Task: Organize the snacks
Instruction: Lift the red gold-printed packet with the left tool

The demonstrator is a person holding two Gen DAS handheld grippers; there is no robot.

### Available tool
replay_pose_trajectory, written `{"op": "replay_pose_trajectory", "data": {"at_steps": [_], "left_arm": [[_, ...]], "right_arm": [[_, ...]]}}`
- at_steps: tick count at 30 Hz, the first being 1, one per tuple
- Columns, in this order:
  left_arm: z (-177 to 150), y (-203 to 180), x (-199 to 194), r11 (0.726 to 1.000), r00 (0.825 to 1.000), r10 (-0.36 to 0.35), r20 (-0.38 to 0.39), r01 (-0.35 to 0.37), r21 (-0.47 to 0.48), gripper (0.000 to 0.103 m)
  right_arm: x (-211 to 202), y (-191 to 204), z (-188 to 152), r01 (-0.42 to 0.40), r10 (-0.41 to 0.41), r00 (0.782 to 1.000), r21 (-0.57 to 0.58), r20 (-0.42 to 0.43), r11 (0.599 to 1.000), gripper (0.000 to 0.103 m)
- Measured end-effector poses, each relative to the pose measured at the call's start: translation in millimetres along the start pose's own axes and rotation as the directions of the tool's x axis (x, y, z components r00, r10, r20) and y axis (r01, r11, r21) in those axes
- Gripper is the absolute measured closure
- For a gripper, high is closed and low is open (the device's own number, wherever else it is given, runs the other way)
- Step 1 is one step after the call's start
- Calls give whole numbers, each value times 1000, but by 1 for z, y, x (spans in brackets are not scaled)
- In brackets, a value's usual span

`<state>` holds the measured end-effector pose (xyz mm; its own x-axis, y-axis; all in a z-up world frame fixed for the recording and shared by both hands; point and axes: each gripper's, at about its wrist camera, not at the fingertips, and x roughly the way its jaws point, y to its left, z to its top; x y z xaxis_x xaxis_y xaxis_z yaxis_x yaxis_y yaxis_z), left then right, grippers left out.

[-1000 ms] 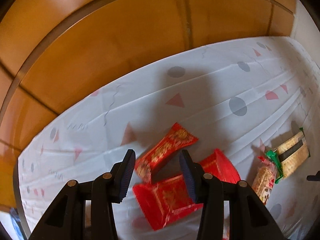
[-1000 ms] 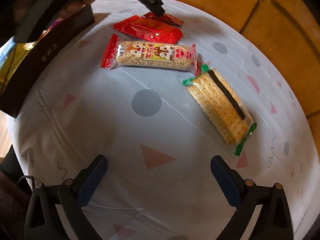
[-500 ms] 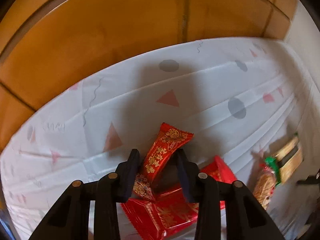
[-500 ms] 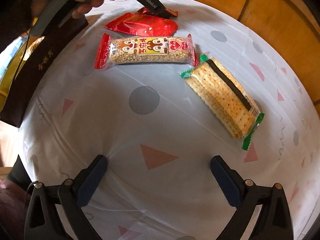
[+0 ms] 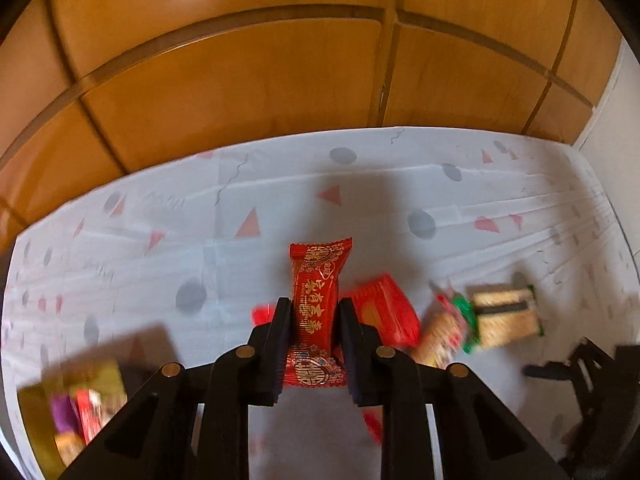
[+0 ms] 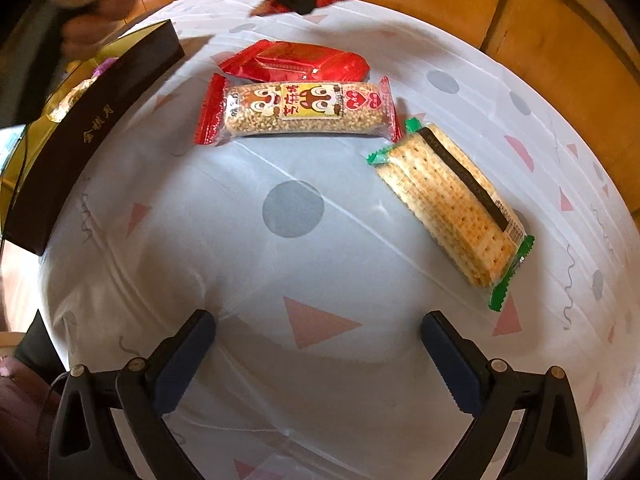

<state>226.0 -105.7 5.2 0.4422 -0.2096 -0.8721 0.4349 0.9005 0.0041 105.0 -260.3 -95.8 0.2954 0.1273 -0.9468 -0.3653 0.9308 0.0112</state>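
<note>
A small red candy pack [image 5: 316, 304] is pinched between the two black fingers of the left tool [image 5: 314, 344], which have just been closing on it, and the pack is held up off the desk [image 6: 304, 264]. The right tool [image 6: 318, 356] is spread wide with nothing in it, low over the near part of the desk. Three snacks are left lying on the white cloth with dots and triangles: a bigger red pack [image 6: 296, 62] toward the far edge, a puffed rice bar [image 6: 298, 110] just in front of it and touching it, and a cracker pack [image 6: 456, 204] near the right edge, its green end just beside the bar's red end. A dark box [image 6: 92, 132] with gold inside is set along the left edge, and some snacks can already be seen in it. The step in hand looks like carrying the candy pack to that box. Next, the pack should be moved over the open box, lowered, and let go. The grip should be kept firm, since the shiny wrapper could slip. After that, the other three snacks would still need to be put away.
</note>
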Motion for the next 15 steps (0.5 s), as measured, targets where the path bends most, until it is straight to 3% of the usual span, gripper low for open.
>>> {"op": "replay_pose_trajectory", "data": {"at_steps": [5,15], "left_arm": [[-54,-4,-39,999,999,3,44,-1,-49,80],[-152,-49,-43,999,999,17,51,-16,-28,80]], "right_arm": [[-1,1,-7,-7,8,999,-13,39,1000,0],[-4,2,-15,-11,13,997,-28,75,1000,0]]}}
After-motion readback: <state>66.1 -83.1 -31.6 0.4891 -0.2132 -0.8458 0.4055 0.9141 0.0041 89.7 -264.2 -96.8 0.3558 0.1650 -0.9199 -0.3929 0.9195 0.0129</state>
